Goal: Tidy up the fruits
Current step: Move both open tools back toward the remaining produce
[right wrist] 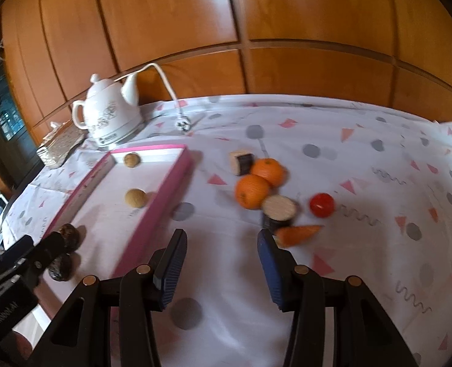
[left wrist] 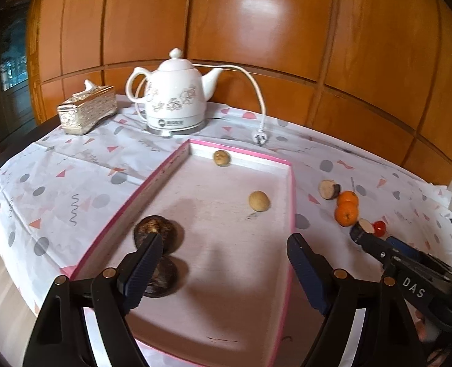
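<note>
On the patterned table (right wrist: 333, 128) right of the pink tray (right wrist: 161, 189), we steer the empty, parted right hand-held gripper (right wrist: 221, 267) squarely over the carrot (right wrist: 299, 233); the left hand-held gripper (left wrist: 222, 270) gapes empty above the tray.

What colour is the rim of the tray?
Pink, around a pale whitish floor; the tray rim shows best in the left wrist view.

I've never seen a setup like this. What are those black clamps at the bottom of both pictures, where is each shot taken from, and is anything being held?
They are hand-held two-finger grippers, each carrying its own camera. The left gripper hovers open over the pink-rimmed shallow tray, which holds two tan round fruits and two dark brown ones. The right gripper, open and empty, faces two oranges, a red tomato and a carrot on the patterned tablecloth.
</note>
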